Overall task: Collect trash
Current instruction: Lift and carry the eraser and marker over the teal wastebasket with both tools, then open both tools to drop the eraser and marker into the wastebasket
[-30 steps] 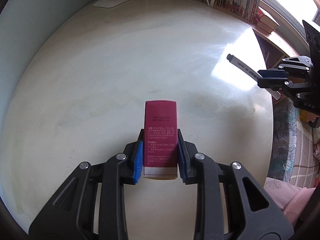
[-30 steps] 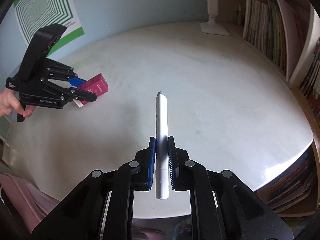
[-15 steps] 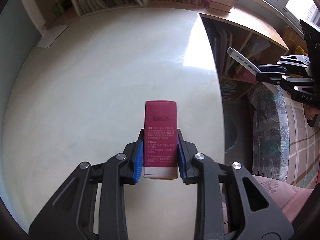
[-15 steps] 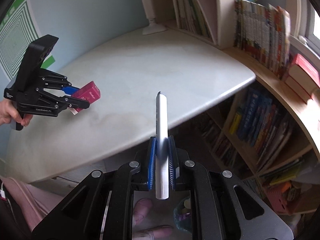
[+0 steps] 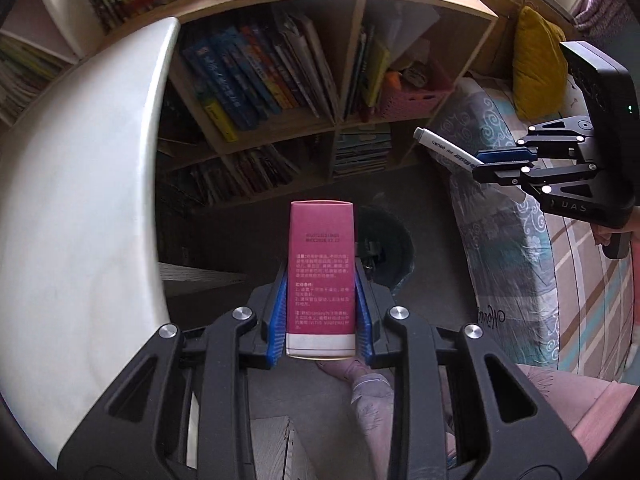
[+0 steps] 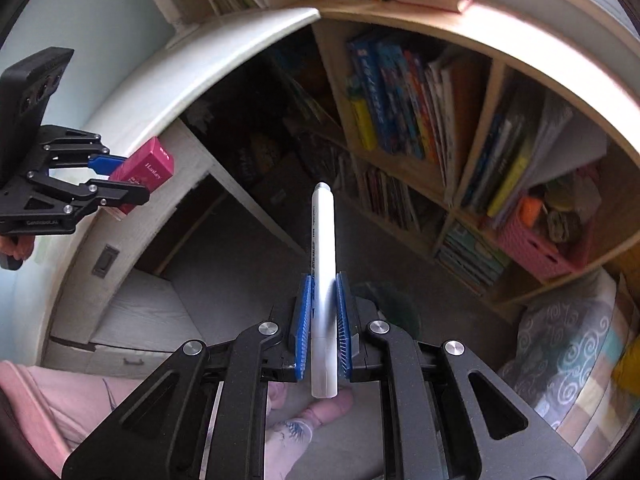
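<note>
My left gripper (image 5: 321, 280) is shut on a magenta carton (image 5: 321, 268) with small print, held upright between the blue pads. It hangs over the floor, just in front of a dark round bin (image 5: 394, 244) that the carton partly hides. My right gripper (image 6: 322, 292) is shut on a white marker pen (image 6: 322, 248) that points forward, above the same bin (image 6: 394, 300). In the left wrist view the right gripper (image 5: 500, 166) and its pen (image 5: 442, 147) sit at the upper right. In the right wrist view the left gripper (image 6: 120, 180) and carton (image 6: 146, 170) sit at the left.
The white table's edge (image 5: 104, 200) curves along the left. A wooden bookshelf (image 5: 320, 80) full of books stands behind the bin, with a pink basket (image 6: 536, 244) in it. A patterned bed cover (image 5: 504, 248) lies to the right. The person's socked foot (image 5: 372, 396) rests below.
Both grippers have swung off the tabletop to the right and downward, over the floor; the bookshelf and bin have come into view. Carton and pen stay gripped as before.
</note>
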Action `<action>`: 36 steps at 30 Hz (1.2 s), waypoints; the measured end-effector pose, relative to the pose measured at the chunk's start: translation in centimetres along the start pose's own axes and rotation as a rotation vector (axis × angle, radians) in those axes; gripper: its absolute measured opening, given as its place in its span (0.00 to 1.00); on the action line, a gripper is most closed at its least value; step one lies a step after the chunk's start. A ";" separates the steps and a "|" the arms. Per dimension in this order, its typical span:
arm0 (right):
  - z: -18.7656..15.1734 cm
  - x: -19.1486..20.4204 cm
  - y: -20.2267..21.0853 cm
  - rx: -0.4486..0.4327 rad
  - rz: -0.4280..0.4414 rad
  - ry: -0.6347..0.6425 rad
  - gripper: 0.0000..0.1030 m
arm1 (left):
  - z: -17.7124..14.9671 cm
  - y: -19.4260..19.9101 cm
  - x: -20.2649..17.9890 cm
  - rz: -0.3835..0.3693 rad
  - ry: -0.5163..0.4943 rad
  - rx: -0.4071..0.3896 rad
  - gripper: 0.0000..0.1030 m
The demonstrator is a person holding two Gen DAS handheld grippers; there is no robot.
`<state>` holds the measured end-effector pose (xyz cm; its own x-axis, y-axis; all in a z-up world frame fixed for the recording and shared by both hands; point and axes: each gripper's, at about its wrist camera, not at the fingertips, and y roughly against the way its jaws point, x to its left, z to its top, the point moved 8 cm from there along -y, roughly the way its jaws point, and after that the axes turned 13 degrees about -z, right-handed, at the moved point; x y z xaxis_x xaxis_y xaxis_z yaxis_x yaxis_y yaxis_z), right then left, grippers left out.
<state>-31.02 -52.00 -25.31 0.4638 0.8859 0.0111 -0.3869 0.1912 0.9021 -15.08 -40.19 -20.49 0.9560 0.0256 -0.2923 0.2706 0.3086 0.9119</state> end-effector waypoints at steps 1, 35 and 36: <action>-0.8 -0.7 -0.7 0.018 0.002 -0.018 0.13 | 0.2 -1.1 -0.4 -0.006 -0.001 0.017 0.25; -14.4 -6.7 -25.0 0.232 0.132 -0.426 0.49 | -2.7 -33.8 -1.8 -0.067 0.031 0.319 0.73; -14.3 -7.0 -24.9 0.225 0.136 -0.436 0.49 | -2.7 -33.8 -1.8 -0.068 0.032 0.322 0.73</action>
<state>-36.01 -56.87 -54.06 0.7291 0.6287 0.2704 -0.3076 -0.0520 0.9501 -26.24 -48.07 -51.56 0.9317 0.0465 -0.3601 0.3608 -0.0057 0.9326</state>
